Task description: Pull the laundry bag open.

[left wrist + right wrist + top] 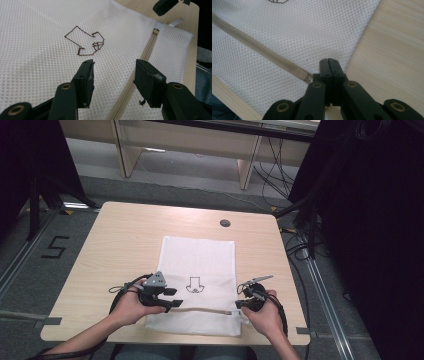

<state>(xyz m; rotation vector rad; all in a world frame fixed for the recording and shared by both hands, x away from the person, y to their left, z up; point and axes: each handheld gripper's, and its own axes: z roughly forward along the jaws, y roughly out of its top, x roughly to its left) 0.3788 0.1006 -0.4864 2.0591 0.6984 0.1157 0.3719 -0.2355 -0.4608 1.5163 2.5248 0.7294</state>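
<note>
Pinching together at the lower middle of the right gripper view, the right gripper [329, 62] is sitting with its two black jaws fully closed, apparently on the small metal pull tab, which is hidden between the pads, so the grip itself cannot be confirmed; the beige zipper slider [302, 75] is lying just left of the jaw tips. Hovering low over the fabric, the left gripper [113, 68] is holding its jaws apart with nothing between them, one pad on each side of the beige zipper line [145, 53], which is running from the lower middle toward the upper right of the left gripper view. The white mesh laundry bag with a brown arrow-shaped emblem [197, 265] is lying flat at the middle of the light wooden table [115, 240] in the high view, its zipper running across the lower part of the frame between the two hands. Judging by this, the step in hand is taking hold of the slider end at the bag's right edge while the other gripper is getting ready to pin the cloth. The next move is probably calling for the left jaws to be closing on the mesh beside the zipper, keeping it taut, and for a steady pull along the zipper line.
</note>
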